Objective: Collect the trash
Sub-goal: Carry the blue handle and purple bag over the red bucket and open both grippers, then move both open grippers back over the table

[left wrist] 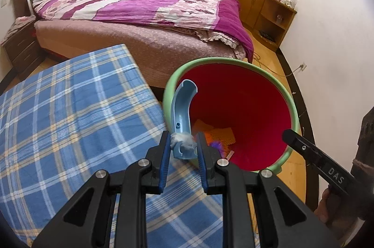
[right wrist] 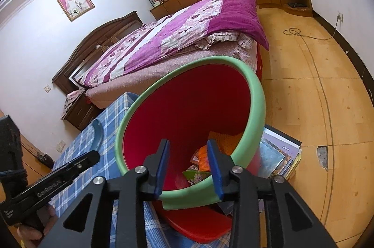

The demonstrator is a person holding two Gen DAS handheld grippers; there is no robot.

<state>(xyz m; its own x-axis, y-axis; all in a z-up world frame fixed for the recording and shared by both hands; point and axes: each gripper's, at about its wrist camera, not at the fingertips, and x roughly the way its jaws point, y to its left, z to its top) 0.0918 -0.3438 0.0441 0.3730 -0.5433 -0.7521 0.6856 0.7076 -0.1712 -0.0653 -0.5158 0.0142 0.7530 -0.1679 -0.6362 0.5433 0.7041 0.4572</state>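
Bedroom, wood floor [right wrist: 303, 96]. Red bin [left wrist: 245, 107] beside plaid-covered surface [left wrist: 70, 119], bed [left wrist: 140, 14] behind. Left gripper [left wrist: 183, 145] clamped on blue curved piece [left wrist: 181, 107]; right gripper [right wrist: 188, 166] apart, empty.

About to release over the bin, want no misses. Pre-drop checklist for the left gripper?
1. Left gripper gripping the curved blue plastic piece: ok, pads clamp its lower end.
2. Piece over the mouth of the green-rimmed red bin: not ok, it sits at the near rim, partly over the blue plaid cloth.
3. Bin has room: ok, only some orange scraps and wrappers at the bottom.
4. Right gripper clear: ok, open and empty, above the rim.
5. Bin steady: cannot tell.
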